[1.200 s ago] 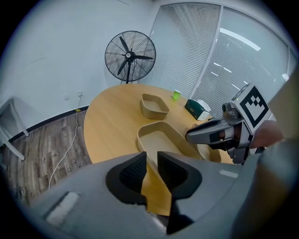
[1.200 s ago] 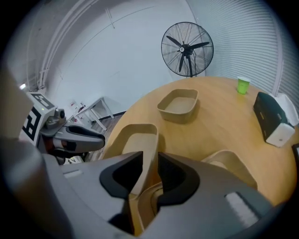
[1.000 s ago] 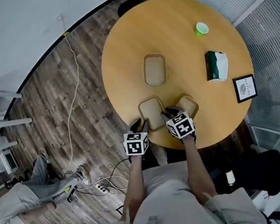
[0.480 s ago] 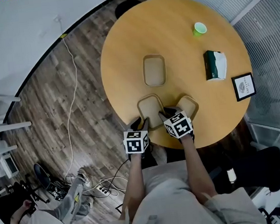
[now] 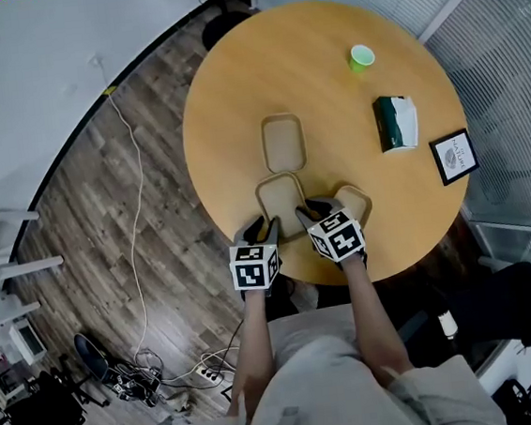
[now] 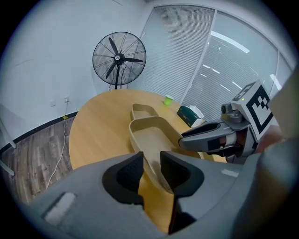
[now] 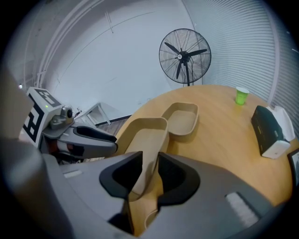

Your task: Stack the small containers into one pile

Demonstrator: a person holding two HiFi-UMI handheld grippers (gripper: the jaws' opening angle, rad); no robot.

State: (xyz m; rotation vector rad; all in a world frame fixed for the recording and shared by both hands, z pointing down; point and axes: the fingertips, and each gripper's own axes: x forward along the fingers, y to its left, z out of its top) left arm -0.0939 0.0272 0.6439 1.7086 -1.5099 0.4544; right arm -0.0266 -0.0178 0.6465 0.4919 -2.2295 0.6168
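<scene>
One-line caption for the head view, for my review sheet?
From above: left tongs and right tongs grip opposite walls of the near container at the round table.

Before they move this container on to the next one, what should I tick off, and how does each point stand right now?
1. Left gripper clamped on the held container's wall: ok.
2. Right gripper clamped on its other side: ok.
3. Far container open side up and empty: ok.
4. Held container lifted off the table: cannot tell.
5. Third container apart from the right gripper: cannot tell, partly hidden.
</scene>
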